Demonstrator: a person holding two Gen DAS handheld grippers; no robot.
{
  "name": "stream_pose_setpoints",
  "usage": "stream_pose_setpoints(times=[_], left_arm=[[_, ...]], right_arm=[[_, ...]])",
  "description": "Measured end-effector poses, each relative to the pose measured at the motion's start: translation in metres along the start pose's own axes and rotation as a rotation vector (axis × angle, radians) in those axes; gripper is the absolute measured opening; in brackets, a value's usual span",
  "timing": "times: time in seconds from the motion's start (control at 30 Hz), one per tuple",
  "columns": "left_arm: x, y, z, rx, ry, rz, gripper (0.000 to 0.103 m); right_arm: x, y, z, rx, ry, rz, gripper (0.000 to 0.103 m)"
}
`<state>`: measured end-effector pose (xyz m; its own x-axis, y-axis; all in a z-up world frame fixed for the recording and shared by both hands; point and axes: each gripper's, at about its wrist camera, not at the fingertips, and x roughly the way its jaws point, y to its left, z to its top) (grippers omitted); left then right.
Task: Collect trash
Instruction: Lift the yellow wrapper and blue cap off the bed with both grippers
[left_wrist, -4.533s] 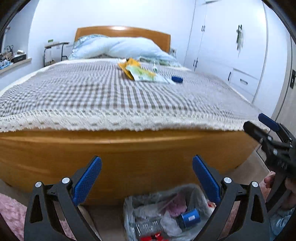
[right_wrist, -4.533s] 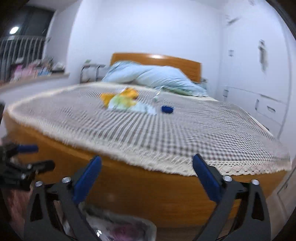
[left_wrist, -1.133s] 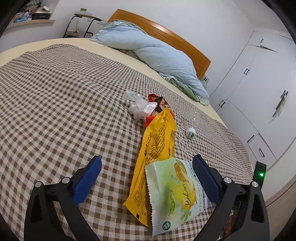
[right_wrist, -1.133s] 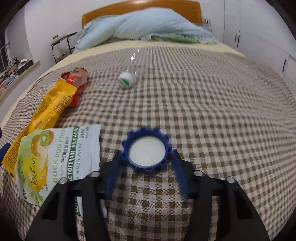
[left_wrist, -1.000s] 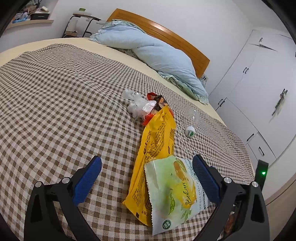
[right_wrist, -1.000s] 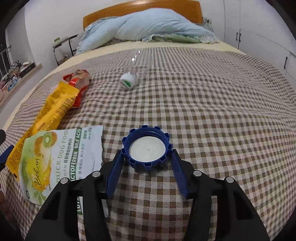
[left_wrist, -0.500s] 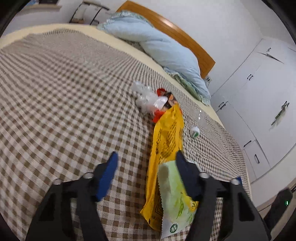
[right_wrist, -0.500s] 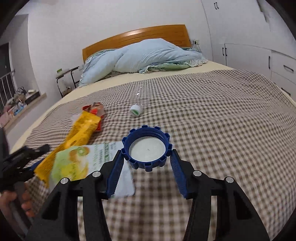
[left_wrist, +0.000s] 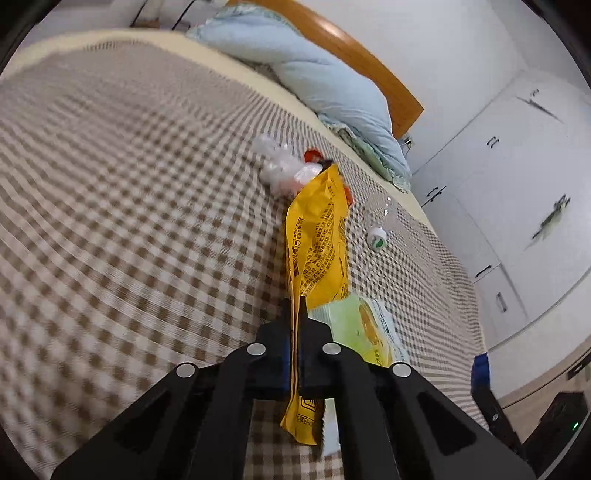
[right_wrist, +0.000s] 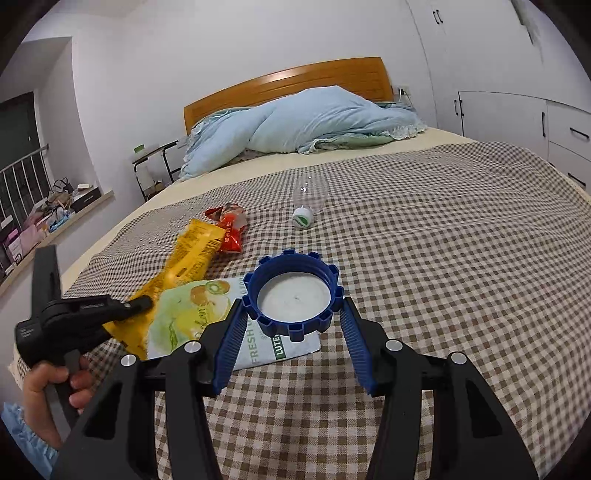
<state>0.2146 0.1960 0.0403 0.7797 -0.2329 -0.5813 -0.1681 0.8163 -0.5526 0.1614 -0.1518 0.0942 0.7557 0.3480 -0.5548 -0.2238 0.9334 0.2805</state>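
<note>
Down the left wrist view, my left tongs (left_wrist: 293, 325) are clamped tight on the near end of the yellow wrapper (left_wrist: 317, 236), which lies along the checked bedspread (left_wrist: 129, 184) over the green pouch (left_wrist: 365, 332). My worry: that thin edge could slip out as I lift, or drag the pouch along. These tongs tilt down toward the bed.

Over on the right wrist view, my right tongs (right_wrist: 293, 325) stand half open, pinching the blue cap (right_wrist: 295, 295) by its ridged rim, raised off the bedspread. A sideways knock could pop it loose. The hand (right_wrist: 55, 384) grips the left handle low at left.
</note>
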Motion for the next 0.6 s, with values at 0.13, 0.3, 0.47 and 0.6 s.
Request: stream_pose_setpoints(times=[0.13,0.3,0.47,0.6], left_arm=[[-0.019,-0.004,0.003,0.045,-0.06,0.031,0.0],[-0.043,0.0,0.005,0.092,-0.143,0.083,0.0],[-0.065,0.0,0.004,0.136,-0.211,0.092,0.0],[-0.08,-0.005,0.003,0.173,-0.266,0.122,0.0]], right_arm=[[-0.003,-0.003,0.001,0.005,-0.007,-0.001,0.051],[-0.007,-0.003,0.0,-0.004,-0.016,0.001,0.051],[-0.011,-0.001,-0.002,-0.019,-0.019,0.004,0.051],[-0.012,0.001,-0.002,-0.025,-0.023,0.002,0.051]])
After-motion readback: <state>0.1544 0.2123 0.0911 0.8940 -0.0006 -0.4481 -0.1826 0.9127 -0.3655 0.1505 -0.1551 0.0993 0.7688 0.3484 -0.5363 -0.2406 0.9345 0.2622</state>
